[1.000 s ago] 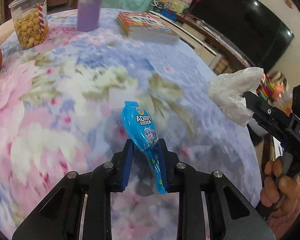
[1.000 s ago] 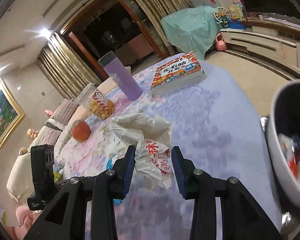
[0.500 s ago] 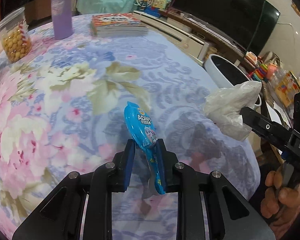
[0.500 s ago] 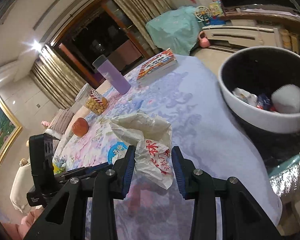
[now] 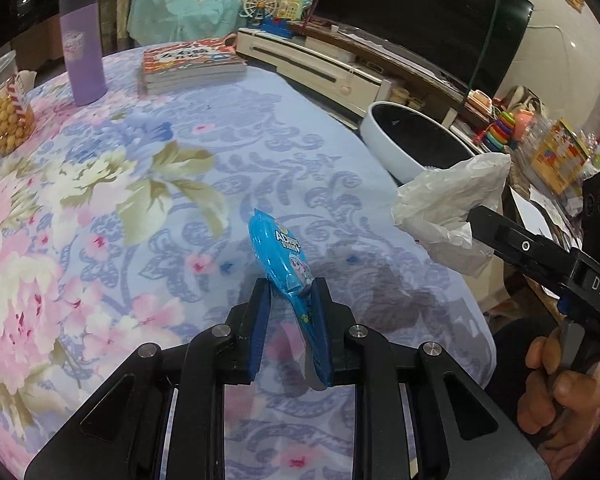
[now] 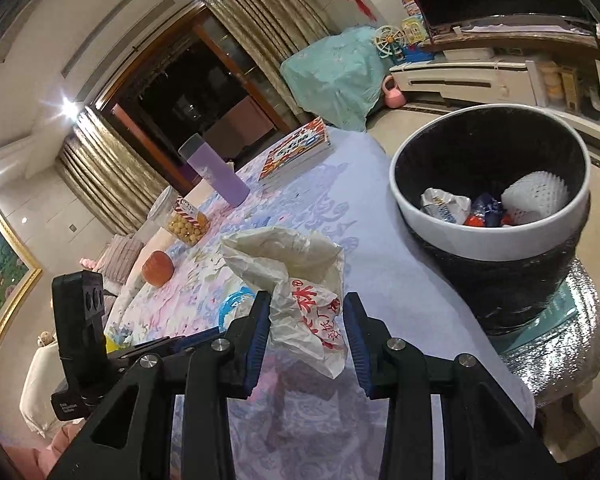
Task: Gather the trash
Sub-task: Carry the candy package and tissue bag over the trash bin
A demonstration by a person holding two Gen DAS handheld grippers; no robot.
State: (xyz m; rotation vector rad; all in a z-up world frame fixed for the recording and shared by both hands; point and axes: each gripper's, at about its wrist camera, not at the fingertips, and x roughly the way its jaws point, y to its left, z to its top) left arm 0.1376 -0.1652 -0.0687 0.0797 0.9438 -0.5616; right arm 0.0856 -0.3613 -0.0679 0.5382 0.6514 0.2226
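Above the flowered bench (image 5: 148, 200), left tongs (image 5: 290, 300) clamped on a blue snack wrapper (image 5: 284, 256), held off the cloth. To the right, right tongs (image 6: 304, 312) gripping a crumpled white bag (image 6: 300, 280) near the bench edge, just beside the trash bin (image 6: 492, 236) with wrappers inside. Further back on the bench, a purple cup (image 5: 82, 44), books (image 5: 192, 64), a snack jar (image 5: 4, 108).
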